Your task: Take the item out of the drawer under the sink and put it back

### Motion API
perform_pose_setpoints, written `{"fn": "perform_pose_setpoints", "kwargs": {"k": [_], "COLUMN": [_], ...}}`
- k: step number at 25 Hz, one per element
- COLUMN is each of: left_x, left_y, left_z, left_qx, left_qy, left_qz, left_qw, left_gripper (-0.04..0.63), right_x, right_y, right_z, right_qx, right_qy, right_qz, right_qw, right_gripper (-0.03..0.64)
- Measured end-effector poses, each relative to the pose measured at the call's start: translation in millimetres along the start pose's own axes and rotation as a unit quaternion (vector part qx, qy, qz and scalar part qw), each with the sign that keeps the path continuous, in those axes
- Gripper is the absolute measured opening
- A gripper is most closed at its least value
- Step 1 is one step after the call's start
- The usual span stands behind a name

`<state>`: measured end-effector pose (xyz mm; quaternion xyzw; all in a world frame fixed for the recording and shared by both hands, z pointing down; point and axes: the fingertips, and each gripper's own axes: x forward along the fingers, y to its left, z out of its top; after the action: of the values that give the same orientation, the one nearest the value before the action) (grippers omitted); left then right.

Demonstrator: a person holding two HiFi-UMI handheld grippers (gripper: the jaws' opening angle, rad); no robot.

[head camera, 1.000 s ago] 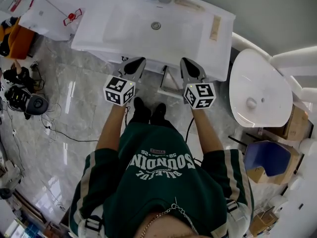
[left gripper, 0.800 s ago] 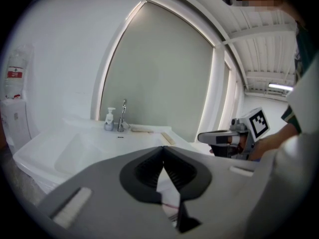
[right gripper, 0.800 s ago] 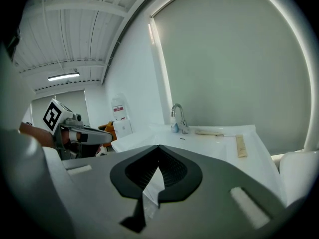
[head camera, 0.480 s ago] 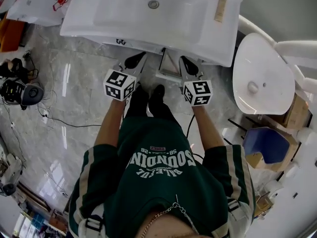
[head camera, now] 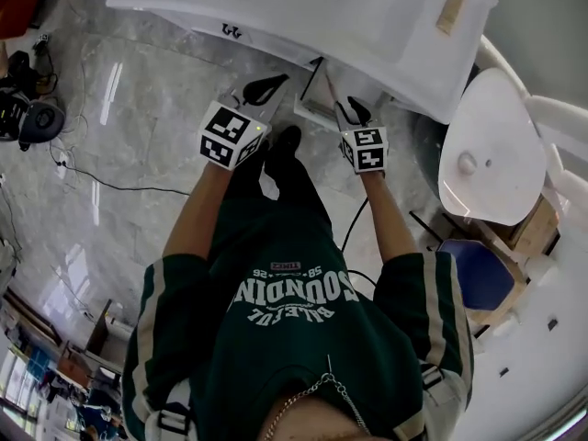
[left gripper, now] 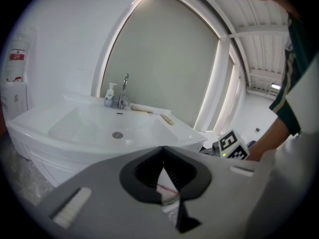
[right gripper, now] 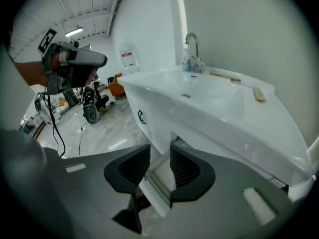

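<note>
Under the white sink, the drawer sticks out a little toward the person. The right gripper is at the near front of the drawer. Its jaws are opening and stand wide apart, with the drawer's white edge between them but not squeezed. The left gripper is just left of the drawer, up in the air, with its jaws closed tip to tip. A bit of white with a pink line shows in the slit below the tips. It may be the item, but it is too small to tell. A tap and a soap bottle stand at the far side of the sink.
</note>
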<state>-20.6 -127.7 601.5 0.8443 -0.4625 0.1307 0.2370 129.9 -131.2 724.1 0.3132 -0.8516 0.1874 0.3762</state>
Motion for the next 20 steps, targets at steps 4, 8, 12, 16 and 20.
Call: {"fn": "perform_pose_setpoints", "kwargs": {"k": [4,8,12,16,20], "left_x": [-2.7,-4.3,-8.1,-8.7,-8.8], "left_y": [7.3,15.2,19.8,24.8,28.8], "left_z": [-20.9,-41.8,-62.2,-81.0,-99.3], "left_qx": [-0.005,-0.008,-0.021,-0.033,-0.048], "left_qy": [0.003,0.005,0.004,0.006,0.013], "left_qz": [0.009,0.019,0.029,0.040,0.045], "left_qw": [0.9999,0.9998,0.9993,0.9986,0.9977], "left_gripper": [0.049,0.049,0.049,0.049,0.051], "right_x": [40.6,77.5,108.9,137.6,169.4], "right_y": [-6.1,-15.0,-23.5,-34.3,-42.1], "right_z": [-40.2,-69.7,-90.3,-108.6,-139.4], "right_qx": [-0.031,-0.060,-0.085,-0.096,-0.117], "right_qy": [0.057,0.098,0.131,0.166,0.211], "right_qz": [0.006,0.010,0.012,0.009,0.009], "right_qw": [0.998,0.993,0.988,0.981,0.970], "right_gripper": [0.103,0.103,0.102,0.101,0.101]}}
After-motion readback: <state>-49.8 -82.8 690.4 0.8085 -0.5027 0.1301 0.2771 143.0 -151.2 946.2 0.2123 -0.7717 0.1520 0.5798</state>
